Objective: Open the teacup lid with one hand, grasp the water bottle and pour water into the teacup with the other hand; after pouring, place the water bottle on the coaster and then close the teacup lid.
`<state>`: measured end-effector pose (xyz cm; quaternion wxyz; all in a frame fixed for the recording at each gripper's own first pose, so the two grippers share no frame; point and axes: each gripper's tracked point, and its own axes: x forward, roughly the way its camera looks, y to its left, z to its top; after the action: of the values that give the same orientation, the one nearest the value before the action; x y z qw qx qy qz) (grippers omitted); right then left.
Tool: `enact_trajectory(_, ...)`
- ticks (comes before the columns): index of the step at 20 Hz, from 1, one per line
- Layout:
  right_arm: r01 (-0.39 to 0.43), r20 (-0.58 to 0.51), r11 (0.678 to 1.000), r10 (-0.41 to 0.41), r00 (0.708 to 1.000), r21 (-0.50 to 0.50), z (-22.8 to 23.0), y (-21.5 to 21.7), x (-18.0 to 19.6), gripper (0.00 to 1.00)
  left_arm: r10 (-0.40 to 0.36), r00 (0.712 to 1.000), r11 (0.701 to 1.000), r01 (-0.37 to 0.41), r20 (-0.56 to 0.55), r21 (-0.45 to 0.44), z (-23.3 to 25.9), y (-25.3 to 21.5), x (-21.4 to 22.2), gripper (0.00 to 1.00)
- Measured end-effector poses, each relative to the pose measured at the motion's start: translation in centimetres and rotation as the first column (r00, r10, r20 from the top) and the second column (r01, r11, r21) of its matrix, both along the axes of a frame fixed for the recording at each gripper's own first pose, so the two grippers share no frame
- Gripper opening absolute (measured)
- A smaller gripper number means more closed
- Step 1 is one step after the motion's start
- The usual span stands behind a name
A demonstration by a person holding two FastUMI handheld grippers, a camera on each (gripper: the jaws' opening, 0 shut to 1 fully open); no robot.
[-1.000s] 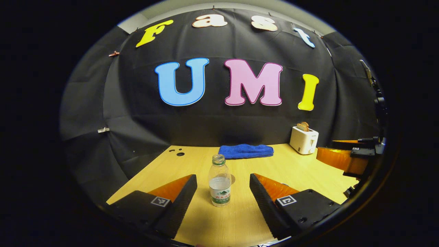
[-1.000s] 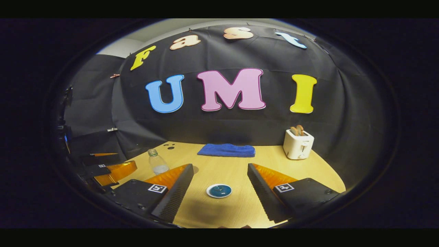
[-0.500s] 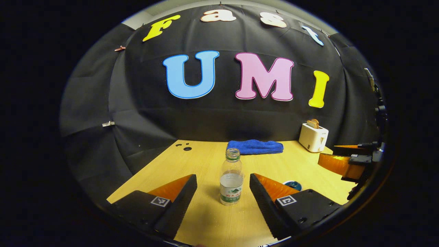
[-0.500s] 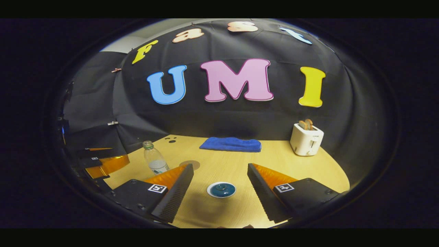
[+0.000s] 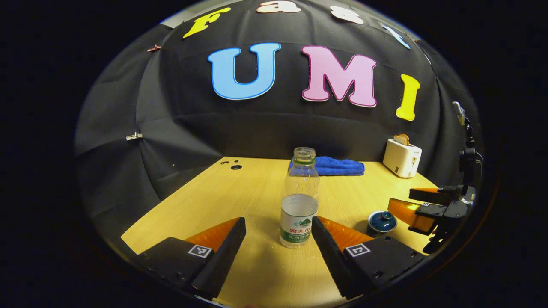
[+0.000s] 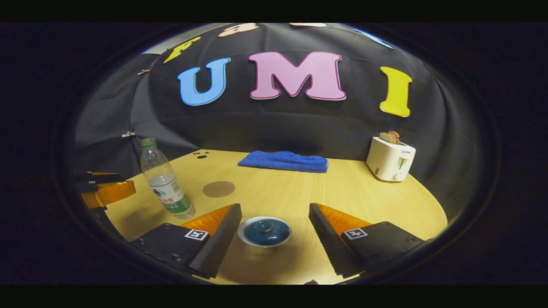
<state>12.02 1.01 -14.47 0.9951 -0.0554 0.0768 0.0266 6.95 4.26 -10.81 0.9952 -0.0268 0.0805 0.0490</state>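
My left gripper is spread wide, the uncapped bottle upright between its fingers, touching neither. My right gripper is also released, straddling the lidded teacup without contact. I see the coaster bare, beyond the bottle. A blue towel and toaster sit at the table's far edge, out of my way.

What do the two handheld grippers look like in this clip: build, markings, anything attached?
Each is a two-finger tool. On the left gripper and the right gripper, both fingers are wedge-shaped, tapering forward, with ribbed inner faces. Each finger sits on a dark block carrying a small square black-and-white tag and screw holes. Seen from the side, the right gripper shows a dark mechanical body behind it.
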Motion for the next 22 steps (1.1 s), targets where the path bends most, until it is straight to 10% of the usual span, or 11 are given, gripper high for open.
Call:
enact_trajectory(17, -0.030, 0.014, 0.998, 0.031, 0.999, -0.060, -2.9, 1.1, 2.0, 0.63, 0.043, 0.998, 0.995, -0.047, -0.041, -0.090, -4.6, 2.5, 2.0, 0.93)
enact_trajectory(22, -0.046, 0.011, 0.995, 0.047, 0.999, -0.087, -2.9, 1.8, 2.1, 0.34, 0.050, 0.998, 0.995, -0.053, -0.034, -0.080, -4.6, 2.9, 2.1, 0.92)
